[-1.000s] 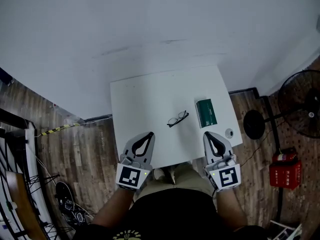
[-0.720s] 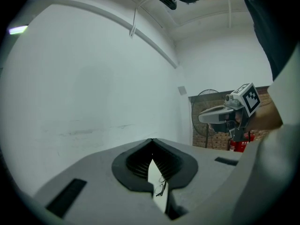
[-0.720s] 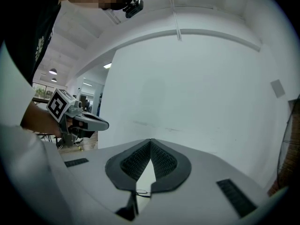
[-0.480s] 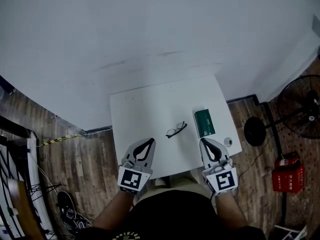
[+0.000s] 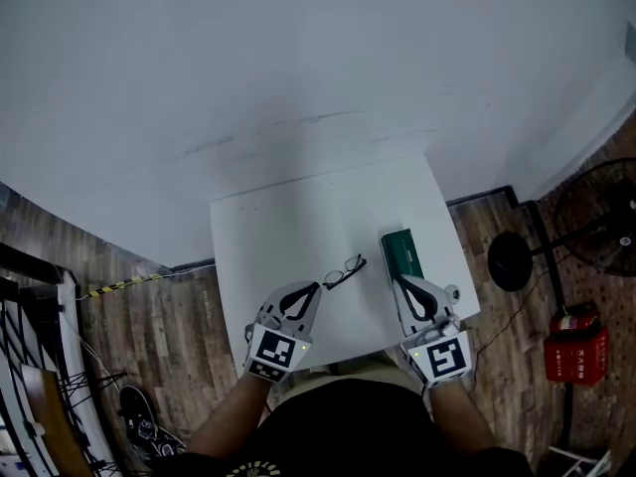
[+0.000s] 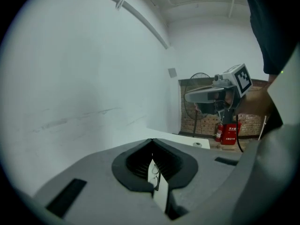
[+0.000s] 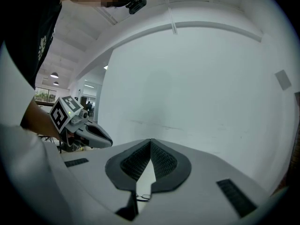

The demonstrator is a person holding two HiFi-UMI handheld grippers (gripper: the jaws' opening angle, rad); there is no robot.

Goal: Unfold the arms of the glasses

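So, approach step, nothing gripped yet. The glasses (image 5: 344,271) lie flat on the white counter (image 5: 268,232), toward its front middle, near the green case (image 5: 402,253) on their right but apart from it. The left gripper (image 5: 314,288) sits just short of the glasses' near-left end, fingers together with nothing between them. Its own view shows the glasses farther out on the counter, through the slot below the closed tips. The right gripper (image 5: 398,280) hangs over the counter's front right, by the near end of the case, fingers also together and empty. The glasses' long axis runs diagonally in the head view, from lower left by the left gripper up and right toward the case. They are too small to tell which way the lenses face or how the arms lie; presumably folded. Likely next: both pairs of fingers have to open, one to steady the frame front, the other to catch an arm tip and swing it outward. The frame looks thin and light, so it will probably skid if pushed from one side only.
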